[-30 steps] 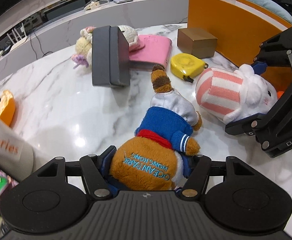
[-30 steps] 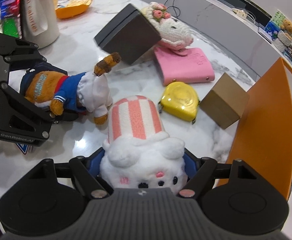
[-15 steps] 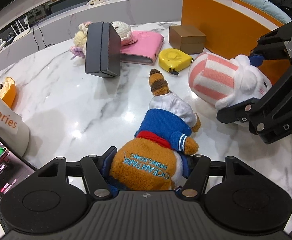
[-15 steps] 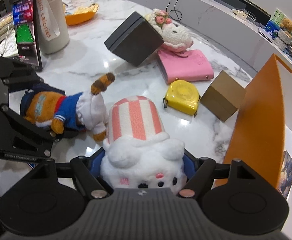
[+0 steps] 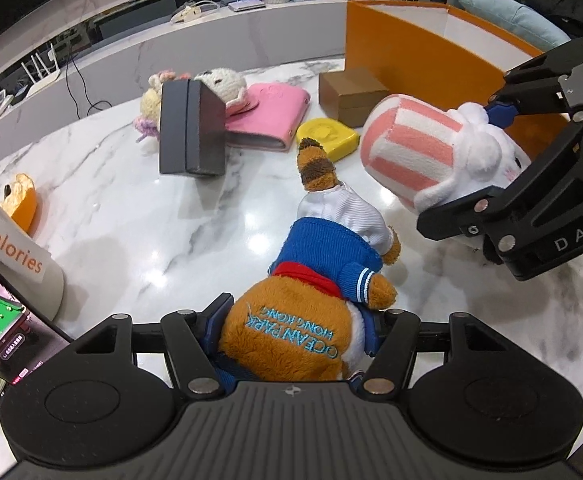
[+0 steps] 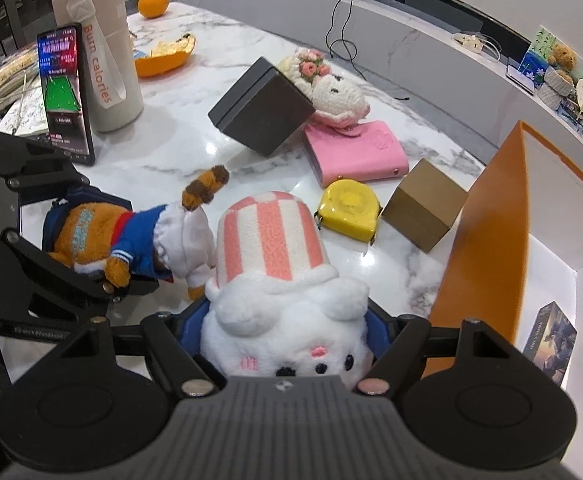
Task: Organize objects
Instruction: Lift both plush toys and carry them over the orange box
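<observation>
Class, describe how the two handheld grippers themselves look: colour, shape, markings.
Both are matte black with round silver rivets. The left gripper has blue finger pads, a ribbed body and two round discs. The right gripper looks the same; white letters "DAS" mark its side.

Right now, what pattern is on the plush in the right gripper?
Pink and white vertical stripes on the plush, white fluffy head; clearest in the right wrist view.

Sailor-suited brown plush (image 5: 311,312) beside pink-striped white plush (image 6: 279,280).
</observation>
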A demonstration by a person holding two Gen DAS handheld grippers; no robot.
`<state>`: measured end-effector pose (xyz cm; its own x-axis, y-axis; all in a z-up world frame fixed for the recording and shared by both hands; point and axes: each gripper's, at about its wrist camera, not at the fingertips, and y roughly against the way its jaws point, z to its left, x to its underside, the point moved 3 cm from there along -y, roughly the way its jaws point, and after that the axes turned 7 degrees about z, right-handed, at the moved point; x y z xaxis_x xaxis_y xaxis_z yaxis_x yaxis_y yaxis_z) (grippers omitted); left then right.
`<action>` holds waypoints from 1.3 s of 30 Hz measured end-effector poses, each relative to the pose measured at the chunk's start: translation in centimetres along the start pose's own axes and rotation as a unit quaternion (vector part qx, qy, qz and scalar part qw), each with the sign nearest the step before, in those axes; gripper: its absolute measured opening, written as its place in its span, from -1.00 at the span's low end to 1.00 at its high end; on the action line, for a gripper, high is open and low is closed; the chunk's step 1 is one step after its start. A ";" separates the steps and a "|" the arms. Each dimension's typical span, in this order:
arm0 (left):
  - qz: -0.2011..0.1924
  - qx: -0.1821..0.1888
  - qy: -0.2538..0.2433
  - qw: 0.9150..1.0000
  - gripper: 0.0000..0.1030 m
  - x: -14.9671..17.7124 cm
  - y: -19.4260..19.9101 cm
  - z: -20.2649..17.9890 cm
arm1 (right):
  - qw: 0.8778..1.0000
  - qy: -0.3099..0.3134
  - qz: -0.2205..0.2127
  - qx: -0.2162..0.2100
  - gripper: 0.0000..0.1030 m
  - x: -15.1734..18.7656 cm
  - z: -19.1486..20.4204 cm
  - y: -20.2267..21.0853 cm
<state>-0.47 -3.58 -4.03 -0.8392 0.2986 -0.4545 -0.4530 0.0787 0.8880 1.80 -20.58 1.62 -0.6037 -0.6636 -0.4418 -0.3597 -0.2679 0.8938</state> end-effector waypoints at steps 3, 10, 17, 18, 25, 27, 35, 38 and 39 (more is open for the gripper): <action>-0.007 -0.001 -0.003 1.000 0.41 -0.4 0.6 -0.4 | 1.000 -0.005 -0.005 0.002 0.49 0.1 -0.3 0.5; -0.022 -0.004 -0.012 1.000 0.41 -1.3 1.7 -1.2 | 1.000 -0.014 -0.017 0.005 0.49 0.4 -0.9 1.5; -0.039 -0.008 -0.021 0.999 0.41 -2.8 2.8 -1.7 | 0.999 -0.032 -0.035 0.006 0.49 0.2 -2.1 2.9; -0.041 -0.009 -0.022 0.999 0.41 -3.1 2.9 -1.8 | 0.999 -0.034 -0.038 0.006 0.49 0.2 -2.3 3.2; -0.062 -0.010 -0.030 0.998 0.41 -5.2 4.2 -2.4 | 0.996 -0.058 -0.066 0.003 0.49 -0.2 -4.0 5.2; -0.069 -0.012 -0.034 0.997 0.41 -6.0 4.6 -2.7 | 0.995 -0.064 -0.073 0.003 0.49 -0.4 -4.5 5.8; -0.094 -0.015 -0.051 0.994 0.41 -9.1 5.4 -4.1 | 0.990 -0.097 -0.102 0.007 0.49 -0.5 -7.3 7.9; -0.103 -0.015 -0.057 0.993 0.40 -10.3 5.6 -4.9 | 0.987 -0.112 -0.113 0.008 0.49 -0.5 -8.6 8.7; -0.106 -0.015 -0.059 0.992 0.41 -10.7 5.7 -5.1 | 0.986 -0.117 -0.116 0.009 0.49 -0.4 -8.9 8.9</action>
<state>4.41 -11.20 5.56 -0.6838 0.3884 -0.6177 -0.6258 0.1232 0.7702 5.19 -28.93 10.46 -0.6509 -0.4056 -0.6417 -0.5193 -0.3788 0.7661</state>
